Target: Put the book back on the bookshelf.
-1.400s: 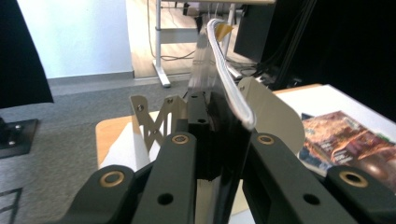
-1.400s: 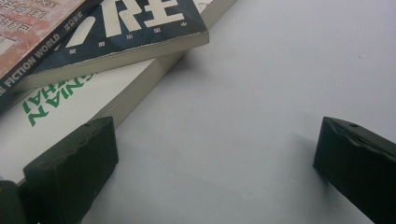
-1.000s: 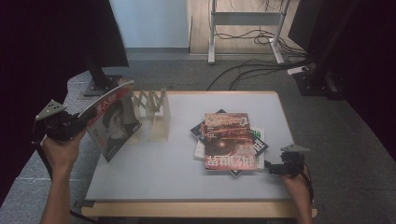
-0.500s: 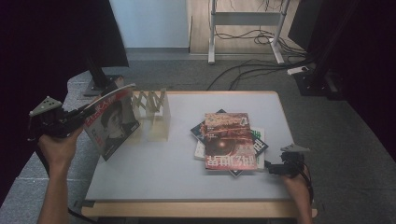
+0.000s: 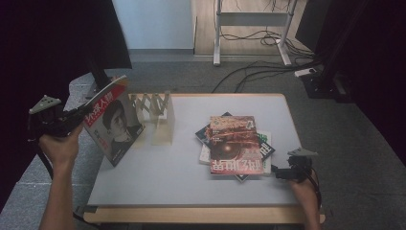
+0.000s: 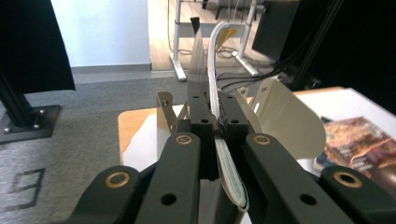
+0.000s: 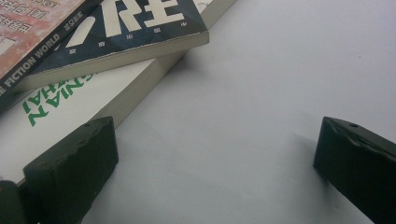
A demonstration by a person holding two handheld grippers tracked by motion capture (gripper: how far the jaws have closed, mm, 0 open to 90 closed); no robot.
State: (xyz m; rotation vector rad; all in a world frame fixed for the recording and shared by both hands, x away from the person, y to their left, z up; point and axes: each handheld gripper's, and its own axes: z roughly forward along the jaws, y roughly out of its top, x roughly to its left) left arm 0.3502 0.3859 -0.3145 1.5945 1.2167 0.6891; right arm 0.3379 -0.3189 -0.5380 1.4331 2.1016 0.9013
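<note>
A magazine [image 5: 111, 120] with a face on its cover hangs tilted over the table's left edge, and my left gripper [image 5: 79, 116] is shut on its spine. Seen along the left jaws, the magazine's page edges [image 6: 223, 154] are clamped between them in my left gripper [image 6: 215, 126]. A wooden accordion rack [image 5: 155, 108] stands just right of the magazine. A stack of magazines and books [image 5: 235, 143] lies right of centre. My right gripper [image 5: 279, 172] rests open on the table by the stack's near right corner. Its jaws [image 7: 210, 158] stand wide apart beside a white book [image 7: 60, 109].
The grey table [image 5: 182, 172] has bare surface in front and between rack and stack. A black stand base [image 6: 23, 123] sits on the carpet to the left. Cables [image 5: 249, 72] and a desk frame lie on the floor beyond the table.
The left hand has lifted the magazine and tilted it more upright, away from the rack. The right gripper has stayed in place.
</note>
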